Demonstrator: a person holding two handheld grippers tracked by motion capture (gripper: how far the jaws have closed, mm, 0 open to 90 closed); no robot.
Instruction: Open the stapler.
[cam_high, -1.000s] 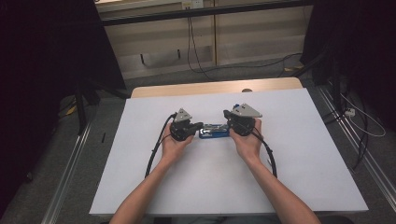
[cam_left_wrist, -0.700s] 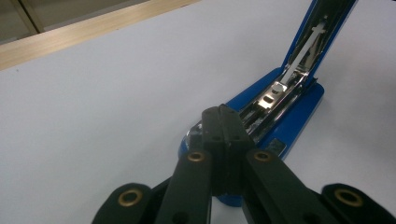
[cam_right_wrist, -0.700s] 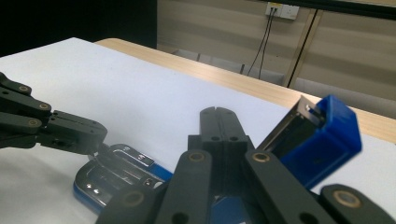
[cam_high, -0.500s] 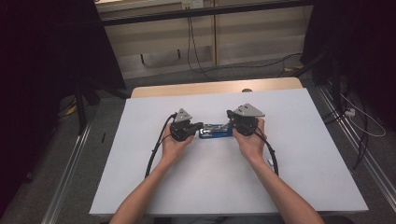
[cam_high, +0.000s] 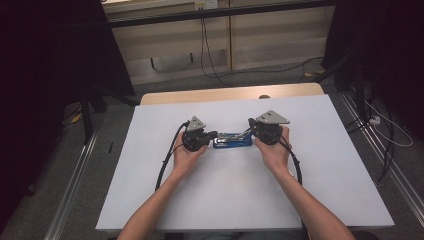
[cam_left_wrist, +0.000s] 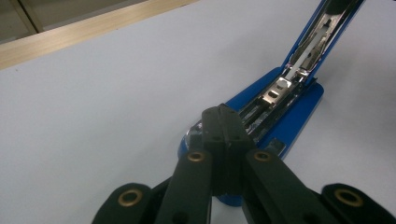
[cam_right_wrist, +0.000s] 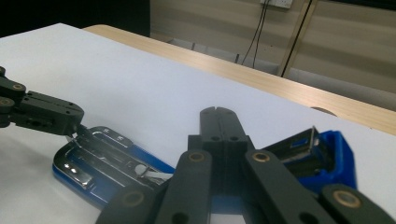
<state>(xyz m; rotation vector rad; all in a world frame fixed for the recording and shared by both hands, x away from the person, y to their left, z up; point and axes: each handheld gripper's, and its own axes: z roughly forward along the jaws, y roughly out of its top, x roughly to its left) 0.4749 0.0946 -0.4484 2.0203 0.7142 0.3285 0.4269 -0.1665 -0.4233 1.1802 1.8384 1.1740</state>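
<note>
A blue stapler (cam_high: 232, 141) lies swung open on the white table, between my two grippers. Its base with the metal channel (cam_left_wrist: 275, 93) lies flat, and its top arm (cam_left_wrist: 327, 28) stands raised at the far end. My left gripper (cam_high: 215, 134) is shut, with nothing between its jaws, and its tips (cam_left_wrist: 223, 112) rest on the front end of the base. My right gripper (cam_right_wrist: 218, 112) is also shut and empty. It sits over the stapler's hinge end, with the lifted blue top arm (cam_right_wrist: 322, 154) just behind its jaws. From there the left gripper (cam_right_wrist: 46, 114) shows touching the base (cam_right_wrist: 93, 161).
The white tabletop (cam_high: 320, 190) spreads wide on all sides of the stapler. A wooden edge (cam_high: 225, 94) runs along its far side. Black cables (cam_high: 167, 160) trail from both grippers back along the forearms. Beyond the table are floor cables and dark curtains.
The right gripper has shifted slightly to the right at the stapler's hinge end. The left gripper and the stapler base have kept still.
</note>
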